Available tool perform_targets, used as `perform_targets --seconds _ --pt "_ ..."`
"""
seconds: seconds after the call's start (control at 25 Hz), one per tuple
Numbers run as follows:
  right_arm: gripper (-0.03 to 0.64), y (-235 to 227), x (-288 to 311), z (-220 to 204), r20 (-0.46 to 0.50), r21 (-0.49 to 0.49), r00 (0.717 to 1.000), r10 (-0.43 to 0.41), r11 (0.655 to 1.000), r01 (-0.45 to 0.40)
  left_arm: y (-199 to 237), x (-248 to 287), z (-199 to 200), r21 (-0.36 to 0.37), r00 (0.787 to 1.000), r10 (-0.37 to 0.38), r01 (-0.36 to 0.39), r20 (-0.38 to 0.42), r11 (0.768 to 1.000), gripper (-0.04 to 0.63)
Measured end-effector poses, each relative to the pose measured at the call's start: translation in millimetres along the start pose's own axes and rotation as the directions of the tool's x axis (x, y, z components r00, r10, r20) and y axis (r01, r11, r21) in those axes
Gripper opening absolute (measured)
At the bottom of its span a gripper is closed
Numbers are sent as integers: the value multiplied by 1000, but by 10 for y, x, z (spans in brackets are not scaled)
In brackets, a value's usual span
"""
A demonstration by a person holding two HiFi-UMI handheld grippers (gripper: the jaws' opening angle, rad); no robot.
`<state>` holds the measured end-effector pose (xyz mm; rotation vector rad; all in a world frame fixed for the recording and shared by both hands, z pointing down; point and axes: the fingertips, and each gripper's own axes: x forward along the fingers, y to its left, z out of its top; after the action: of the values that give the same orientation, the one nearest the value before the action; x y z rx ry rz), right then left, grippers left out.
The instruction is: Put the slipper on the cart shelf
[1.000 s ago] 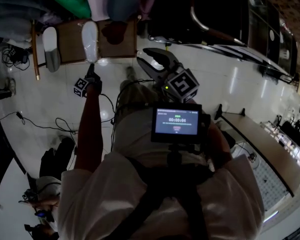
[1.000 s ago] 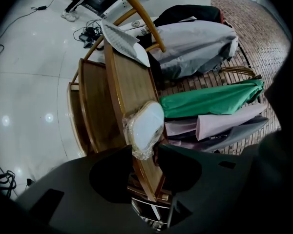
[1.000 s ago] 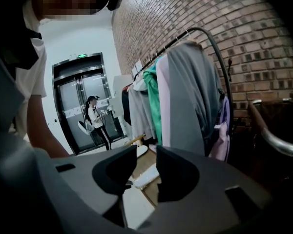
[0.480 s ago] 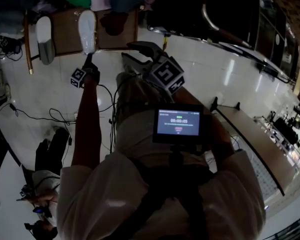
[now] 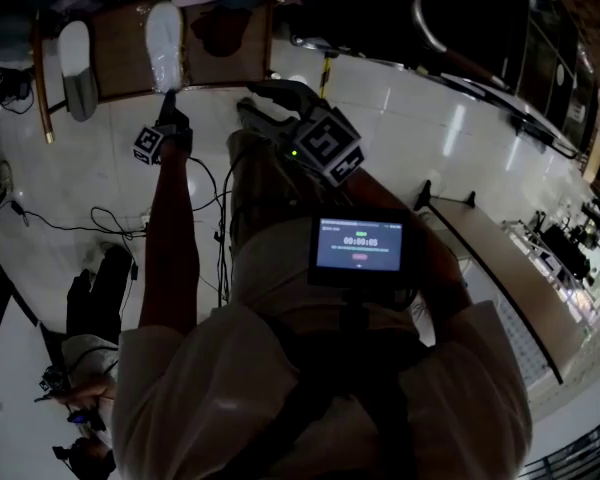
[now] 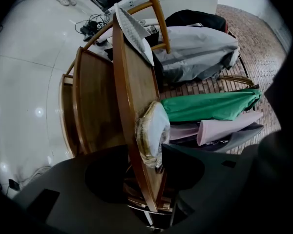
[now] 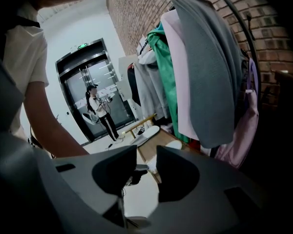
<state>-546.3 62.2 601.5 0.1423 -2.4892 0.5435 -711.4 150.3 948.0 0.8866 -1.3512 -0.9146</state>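
Observation:
A white, plastic-wrapped slipper [image 5: 163, 43] [image 6: 154, 128] lies on the wooden cart shelf [image 5: 120, 58] [image 6: 132, 91], its heel at the shelf's front edge. My left gripper [image 5: 167, 101] [image 6: 142, 155] is at that heel, jaws opening. The slipper's end and the shelf board sit between them without being pressed. A second grey-and-white slipper [image 5: 75, 53] [image 6: 134, 30] rests further along the shelf. My right gripper [image 5: 270, 103] [image 7: 146, 165] hovers right of the cart, open by a narrow gap, holding nothing.
Clothes hang on a rack behind the cart, among them a green garment [image 6: 205, 106] and a grey one [image 7: 205, 72]. Cables [image 5: 110, 223] and a dark bag [image 5: 95, 303] lie on the white floor. A person [image 7: 98, 108] stands by the far doors. A counter [image 5: 500, 268] runs along the right.
My left gripper and the slipper have shifted up and left in the head view, toward the shelf. The right gripper has moved left, closer to the cart.

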Motion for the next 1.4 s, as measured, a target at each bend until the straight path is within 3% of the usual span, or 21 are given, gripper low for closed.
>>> perform_targets --seconds 0.2,0.32,0.48,0.56,0.76,1.2,1.4 --pt "135 -1 -22 -69 -11 15 1000 -10 1000 10 -19 51 75 -39 998 -63 63 14 997 252" --pt "135 -75 2 -158 -20 22 1000 -19 1000 19 74 104 117 -46 1000 -10 11 20 999 247" --pt "135 -123 -29 -243 -20 31 1000 -23 999 24 144 148 108 -97 998 44 -39 46 994 175" --pt "135 -112 -73 -272 -19 32 999 -25 999 26 149 156 110 -84 998 42 -38 52 996 112" --pt "135 -88 -153 -308 -12 38 1000 -28 999 28 77 95 118 -39 998 45 -43 54 998 64" --pt "135 -28 -521 -354 38 53 998 -44 998 42 -328 -334 14 -29 994 -39 42 104 999 51" --pt "135 -43 -761 -335 87 65 993 -74 996 69 -433 -593 -57 -18 993 -32 35 116 999 51"
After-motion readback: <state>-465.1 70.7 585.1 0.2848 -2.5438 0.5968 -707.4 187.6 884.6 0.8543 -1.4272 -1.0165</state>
